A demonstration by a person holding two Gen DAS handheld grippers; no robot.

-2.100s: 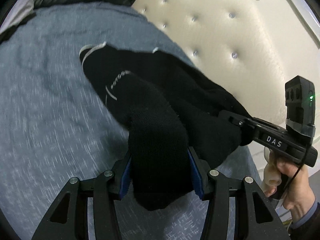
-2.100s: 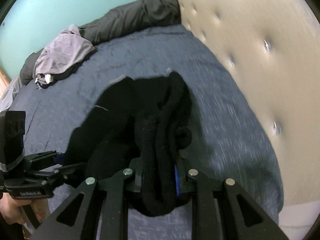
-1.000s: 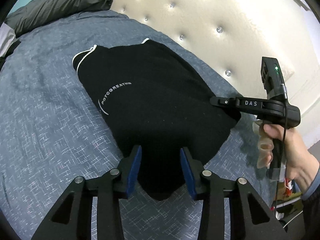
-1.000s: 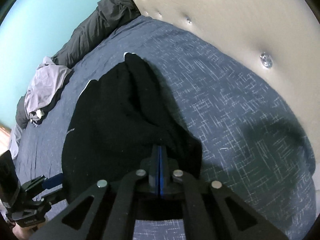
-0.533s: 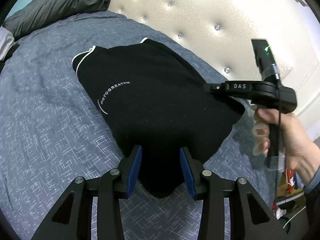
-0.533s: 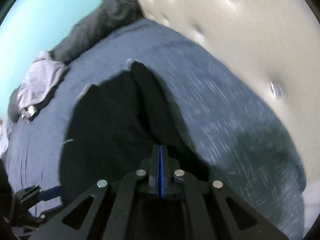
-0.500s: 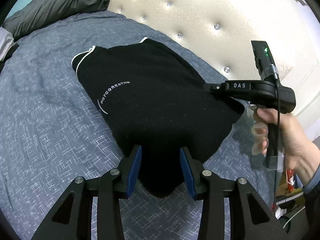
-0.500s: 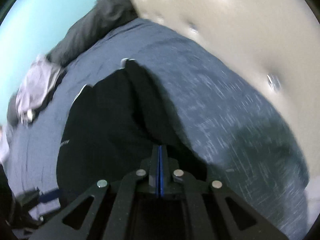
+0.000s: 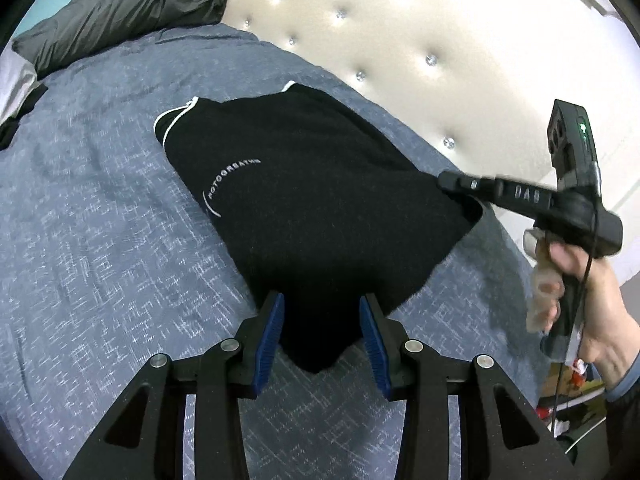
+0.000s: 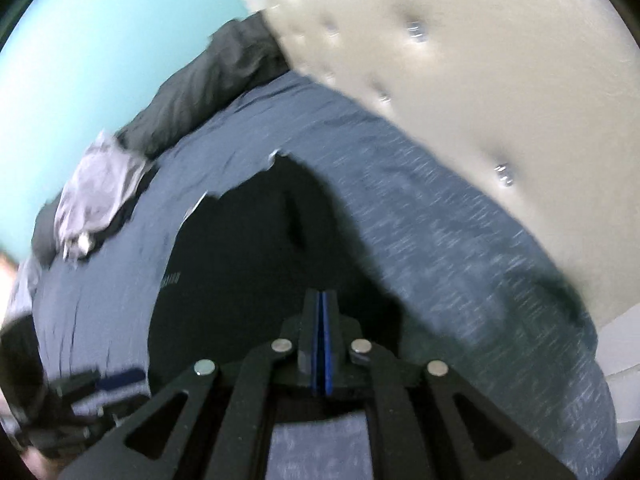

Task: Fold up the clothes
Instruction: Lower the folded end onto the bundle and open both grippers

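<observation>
A folded black garment point(image 9: 320, 200) with white trim and small white lettering lies flat on the blue-grey bed cover point(image 9: 100, 240). My left gripper point(image 9: 322, 332) is open, and the garment's near corner lies between its blue pads point(image 9: 272, 332). A hand holds my right gripper point(image 9: 444, 180), whose tip hovers at the garment's right corner. In the blurred right wrist view, that gripper point(image 10: 320, 312) is shut, pads pressed together with no cloth showing between them, above the black garment point(image 10: 248, 272). The left gripper point(image 10: 116, 384) shows faintly at lower left.
A cream tufted headboard point(image 9: 400, 20) runs along the right of the bed. A dark grey duvet point(image 9: 120, 8) is bunched at the far end, with a lilac garment point(image 10: 96, 184) beside it. Cluttered floor shows beyond the bed's right edge point(image 9: 568, 400).
The right gripper has drawn back to the right off the garment's corner and tilted, its view now blurred by motion. The garment and the open left gripper have stayed in place.
</observation>
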